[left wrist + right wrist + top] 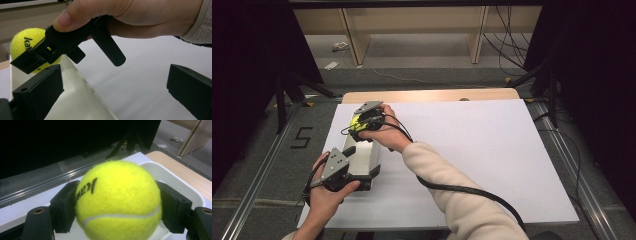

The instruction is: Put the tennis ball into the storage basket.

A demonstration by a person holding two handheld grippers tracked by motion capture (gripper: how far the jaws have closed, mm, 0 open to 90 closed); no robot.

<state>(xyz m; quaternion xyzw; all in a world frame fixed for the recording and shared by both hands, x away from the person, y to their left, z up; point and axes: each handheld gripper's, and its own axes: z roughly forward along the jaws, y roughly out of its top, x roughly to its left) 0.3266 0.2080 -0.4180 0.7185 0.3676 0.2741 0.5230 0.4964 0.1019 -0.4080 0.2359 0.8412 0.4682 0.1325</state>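
Note:
A yellow tennis ball (356, 121) (117, 200) is clamped between the jaws of my right gripper (362, 123) (118, 205), which is shut on it. The ball (25, 41) hangs just above the far end of a white rectangular container (363, 159) on the left of the table. The container's rim (172, 171) curves behind the ball. My left gripper (362, 161) (113, 92) sits at the container's near end with its jaws wide apart. The container's side wall (82, 80) runs between them, close beside one jaw, while the other jaw stands over bare board.
A white board (472, 150) covers the table, with a wooden edge (432, 95) at the back. The right gripper's black cable (462, 189) crosses the board beside the sleeve. Metal rails (257, 165) flank the table. Wooden shelving (412, 30) stands behind.

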